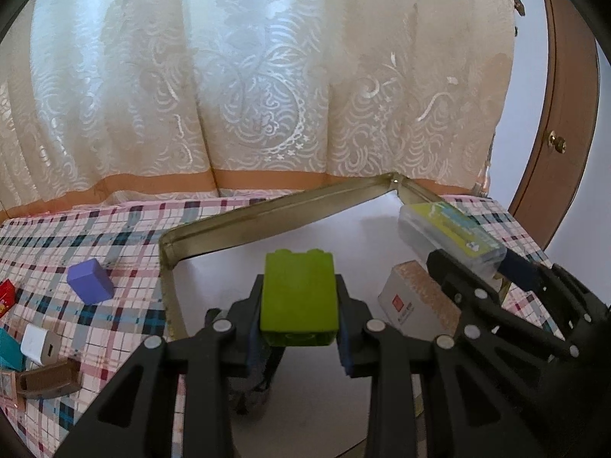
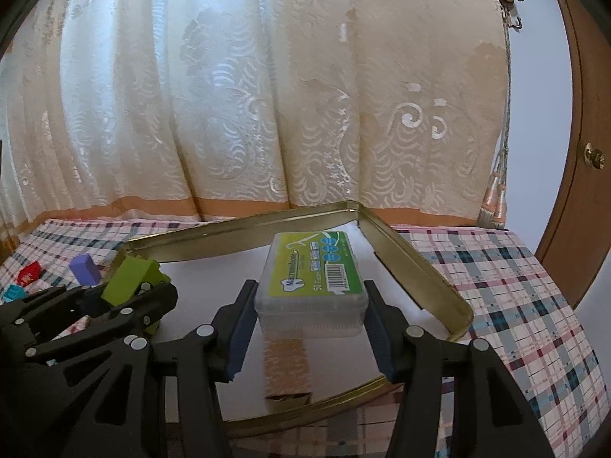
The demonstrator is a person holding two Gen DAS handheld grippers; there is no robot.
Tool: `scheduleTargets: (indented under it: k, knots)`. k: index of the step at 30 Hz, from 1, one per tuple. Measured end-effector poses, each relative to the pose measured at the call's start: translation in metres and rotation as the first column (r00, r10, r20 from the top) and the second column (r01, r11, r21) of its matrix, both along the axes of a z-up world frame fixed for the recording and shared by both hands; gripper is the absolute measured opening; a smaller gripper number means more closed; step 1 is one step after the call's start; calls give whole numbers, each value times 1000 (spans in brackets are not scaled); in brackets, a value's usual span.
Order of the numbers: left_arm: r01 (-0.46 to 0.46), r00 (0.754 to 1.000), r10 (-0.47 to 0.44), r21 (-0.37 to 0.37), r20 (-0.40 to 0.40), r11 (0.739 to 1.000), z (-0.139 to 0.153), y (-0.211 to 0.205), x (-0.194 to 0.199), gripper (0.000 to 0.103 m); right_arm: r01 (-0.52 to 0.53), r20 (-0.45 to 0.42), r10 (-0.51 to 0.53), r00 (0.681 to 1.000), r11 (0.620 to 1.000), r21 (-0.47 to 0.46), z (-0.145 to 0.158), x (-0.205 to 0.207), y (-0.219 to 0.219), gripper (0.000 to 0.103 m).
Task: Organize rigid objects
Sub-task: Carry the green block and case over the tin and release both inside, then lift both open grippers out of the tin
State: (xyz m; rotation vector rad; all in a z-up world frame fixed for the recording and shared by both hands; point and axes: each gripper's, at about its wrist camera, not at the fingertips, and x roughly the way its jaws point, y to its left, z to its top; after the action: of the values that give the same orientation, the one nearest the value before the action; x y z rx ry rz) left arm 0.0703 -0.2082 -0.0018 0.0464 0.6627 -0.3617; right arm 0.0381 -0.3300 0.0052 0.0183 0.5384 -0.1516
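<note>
Gold-rimmed metal tray (image 1: 267,206), white floor. Left gripper (image 1: 301,305) clamps a lime-green block (image 1: 298,297) above the tray's near-left part; right gripper (image 2: 309,313) grips a clear floss-pick box (image 2: 313,290) over the far-right corner. Below it lies a small tin with a glittery top (image 1: 416,297) — likely best to lower each level, clear of that tin, and release only once seated. Checked tablecloth (image 2: 515,305) underneath; a purple block (image 1: 89,280) and white charger (image 1: 38,347) wait outside. Cream lace curtain (image 1: 248,76) behind — wooden door (image 2: 580,152) at right.
</note>
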Motion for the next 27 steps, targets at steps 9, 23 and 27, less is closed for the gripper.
scheduleTargets:
  k: [9, 23, 27]
  knots:
    - [-12, 1000, 12, 41, 1, 999, -6, -7, 4, 30, 46, -33, -45, 998, 999, 7, -6, 10, -20, 56]
    - [-93, 991, 91, 14, 100, 996, 9, 8, -13, 103, 83, -24, -80, 997, 978, 190, -5, 6, -43, 71]
    - [-78, 990, 77, 7, 115, 997, 15, 9, -21, 103, 91, 37, -102, 994, 969, 232, 0, -4, -49, 82]
